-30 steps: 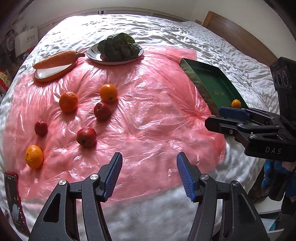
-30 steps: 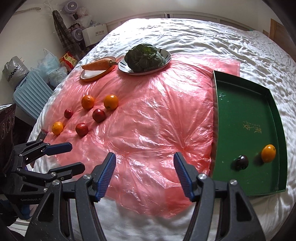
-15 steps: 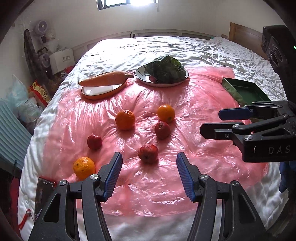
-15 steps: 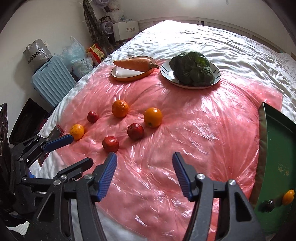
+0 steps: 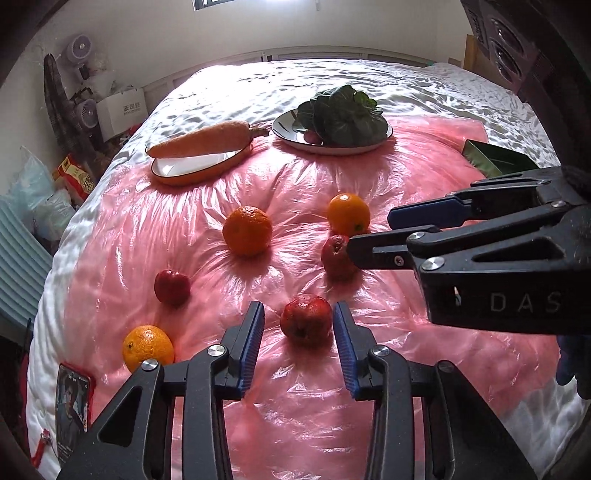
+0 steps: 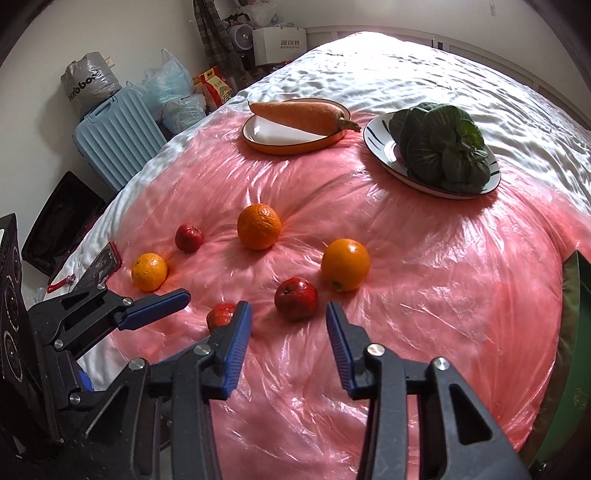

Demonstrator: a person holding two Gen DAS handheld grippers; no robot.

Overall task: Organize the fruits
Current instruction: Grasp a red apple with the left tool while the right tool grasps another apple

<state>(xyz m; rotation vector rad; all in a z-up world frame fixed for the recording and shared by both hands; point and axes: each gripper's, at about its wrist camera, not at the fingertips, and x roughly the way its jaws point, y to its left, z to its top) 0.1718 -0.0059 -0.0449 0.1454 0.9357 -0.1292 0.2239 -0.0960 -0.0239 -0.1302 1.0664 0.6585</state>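
Daylight enters from a small window (image 5: 255, 3) at the top of the left wrist view, blowing out the far edge of the rumpled white bedspread (image 6: 406, 62). The crinkled pink plastic sheet (image 5: 295, 192) glints with streaky glare. Soft shadows sit under the fruit. Both views are sharp, bowed by fisheye, with dark vignetted corners.

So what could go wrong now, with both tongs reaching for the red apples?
1. The left tongs have been closing around the near apple but do not seem to press it yet; it may roll away on the slippery pink plastic sheet.
2. The right tongs, also closing, are aimed at a second apple right beside an orange, which could get nudged.
3. Both tongs work very close together and might bump.
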